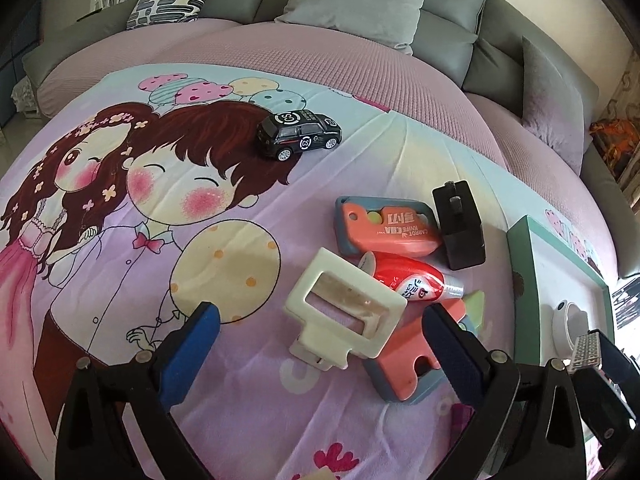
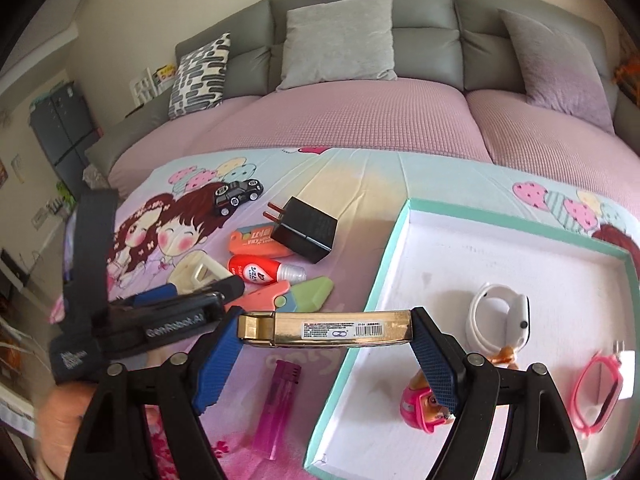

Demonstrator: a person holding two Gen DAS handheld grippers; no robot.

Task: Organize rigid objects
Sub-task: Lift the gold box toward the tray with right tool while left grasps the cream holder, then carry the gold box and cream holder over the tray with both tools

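While your right gripper [image 2: 325,334] clamps the gold tin [image 2: 324,329] over the box's [image 2: 352,336] left rim, carry it inward, then release; your left gripper [image 1: 320,322], jaws apart, brackets the cream clip [image 1: 344,310].

The right fingers [image 2: 436,368] hide part of the pink toy [image 2: 420,404]; the box [image 2: 520,248] is cut off at 5 o'clock; the gold tin's [image 2: 324,328] print is unreadable.

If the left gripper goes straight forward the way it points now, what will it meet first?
Most likely the cream magnifier, lying between the open fingers of the left gripper; depth is uncertain.
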